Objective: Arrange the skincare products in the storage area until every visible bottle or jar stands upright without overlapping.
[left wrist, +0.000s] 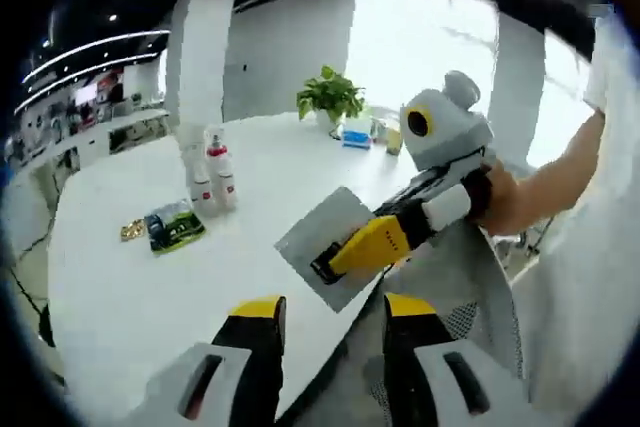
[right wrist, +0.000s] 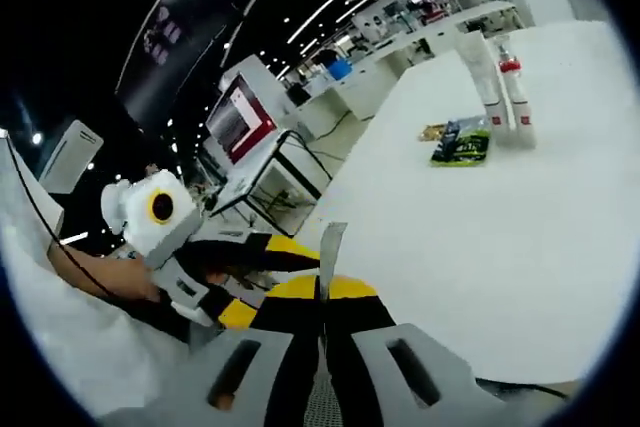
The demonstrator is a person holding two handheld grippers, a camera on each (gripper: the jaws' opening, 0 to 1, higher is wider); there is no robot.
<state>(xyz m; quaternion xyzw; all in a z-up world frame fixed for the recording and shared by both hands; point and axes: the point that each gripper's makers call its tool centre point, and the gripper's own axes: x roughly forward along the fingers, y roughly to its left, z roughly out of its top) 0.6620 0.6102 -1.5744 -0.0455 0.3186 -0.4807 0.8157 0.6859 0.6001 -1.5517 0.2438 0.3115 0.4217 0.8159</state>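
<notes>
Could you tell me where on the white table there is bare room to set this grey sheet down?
The widest bare stretch of table lies between the green packet and the near edge, below the bottles. Another runs between the bottles and the potted plant. It is crowded around the bottles and packet, and by the plant with its small items. The right tool holds the grey sheet.

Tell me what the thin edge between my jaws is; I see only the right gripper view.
Observer: In the left gripper view it is a flat grey sheet, clamped at one edge by the right gripper.
Operator: Does the left gripper hold something?
Observer: No, the left gripper is open, with nothing between its jaws.
Operator: Is anything beyond the bottles?
Observer: A potted plant stands on the table beyond the two bottles.
</notes>
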